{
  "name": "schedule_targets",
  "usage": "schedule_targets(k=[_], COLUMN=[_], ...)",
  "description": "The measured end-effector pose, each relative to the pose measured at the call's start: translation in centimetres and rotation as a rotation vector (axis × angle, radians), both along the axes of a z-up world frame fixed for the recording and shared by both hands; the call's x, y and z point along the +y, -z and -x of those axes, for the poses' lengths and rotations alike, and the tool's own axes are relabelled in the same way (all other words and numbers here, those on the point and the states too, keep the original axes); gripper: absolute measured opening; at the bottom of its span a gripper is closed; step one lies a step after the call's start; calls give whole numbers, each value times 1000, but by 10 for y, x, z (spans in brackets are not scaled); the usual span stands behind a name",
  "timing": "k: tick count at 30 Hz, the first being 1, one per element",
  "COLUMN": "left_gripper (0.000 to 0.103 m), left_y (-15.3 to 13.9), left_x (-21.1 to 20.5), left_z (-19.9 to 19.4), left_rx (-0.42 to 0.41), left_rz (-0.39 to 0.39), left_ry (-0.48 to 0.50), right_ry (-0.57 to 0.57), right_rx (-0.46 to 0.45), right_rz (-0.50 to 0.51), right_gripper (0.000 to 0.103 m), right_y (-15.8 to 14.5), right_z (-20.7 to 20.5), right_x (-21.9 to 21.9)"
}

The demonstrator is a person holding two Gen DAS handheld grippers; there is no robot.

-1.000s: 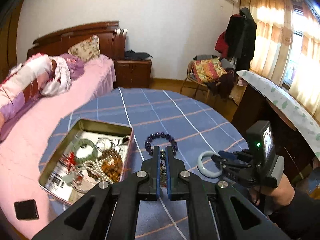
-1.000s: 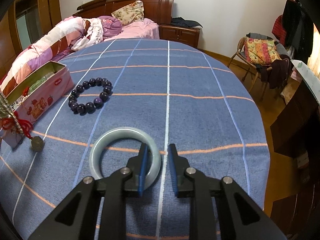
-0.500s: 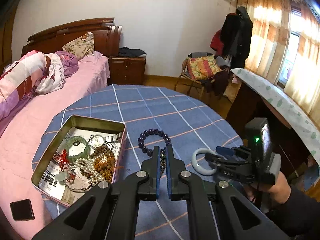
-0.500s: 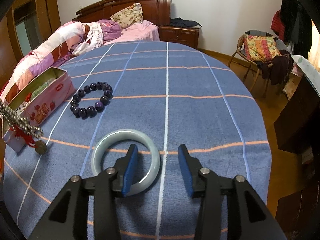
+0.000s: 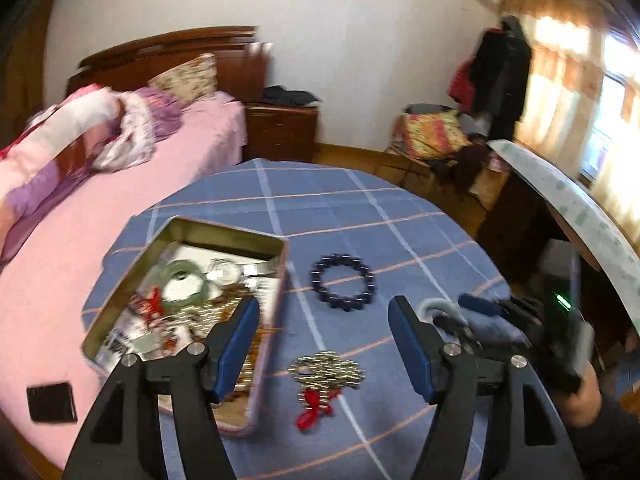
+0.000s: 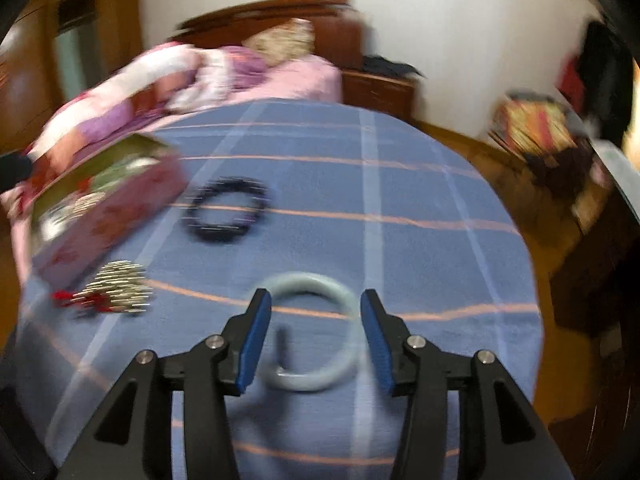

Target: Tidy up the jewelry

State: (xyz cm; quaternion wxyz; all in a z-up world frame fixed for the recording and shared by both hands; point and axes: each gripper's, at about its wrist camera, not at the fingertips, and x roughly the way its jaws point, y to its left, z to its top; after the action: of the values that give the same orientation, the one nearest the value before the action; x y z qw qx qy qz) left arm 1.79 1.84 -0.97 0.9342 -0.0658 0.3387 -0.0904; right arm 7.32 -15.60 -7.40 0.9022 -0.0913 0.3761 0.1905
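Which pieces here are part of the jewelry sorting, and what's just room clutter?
Job:
pale jade bangle
dark purple bead bracelet
silver chain with red tassel
open metal tin of jewelry

Lying about:
black square object on the pink bed
floral pillow

Pretty lived-in bedroom: white walls (image 5: 360, 40), wooden bed (image 5: 168, 56) with pink bedding, a nightstand (image 5: 282, 128) beside it, cluttered chair (image 5: 432, 136), wood floor (image 5: 360, 156), and sunlit curtains (image 5: 560, 80) glowing on the right.
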Motion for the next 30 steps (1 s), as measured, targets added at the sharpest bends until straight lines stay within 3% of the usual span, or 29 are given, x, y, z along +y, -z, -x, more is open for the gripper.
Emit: schedule_targets(k=[3,7,8,11,12,17,20,26,30], left_gripper=[67,67,67,67,67,67,67,67,67], left_y=[2,2,2,1,3,9,10,13,17], left_x=[12,22,25,29,30,31,27,18,-7], left_z=[-3,-6,-6,-5,-6,-9,-9,-10,-9], left_rx=[11,16,14,9,12,33,38,44,37], left_rz=[4,-3,-4,-19,-20,-12,-20,-37,-82], left_ry=[-55,-89,-102,-119,-126,-132,-121,-107,-29], right_ry=[-148,-289,-312,-310,-305,-182,-141,-160,-156], right_rx=[34,66,85,113,118,23,-18,-69,-112], right_rz=[-43,10,37,33,7,-103,-116,-177,-173], right_gripper=[49,46,41,10,7,7,7,7,7], right_y=[-7,5,13,22,19,-14,-28,-55,-70], right_z=[10,16,14,6,4,0,-4,4,2], right_x=[34,79,89,89,83,48,38,35,37])
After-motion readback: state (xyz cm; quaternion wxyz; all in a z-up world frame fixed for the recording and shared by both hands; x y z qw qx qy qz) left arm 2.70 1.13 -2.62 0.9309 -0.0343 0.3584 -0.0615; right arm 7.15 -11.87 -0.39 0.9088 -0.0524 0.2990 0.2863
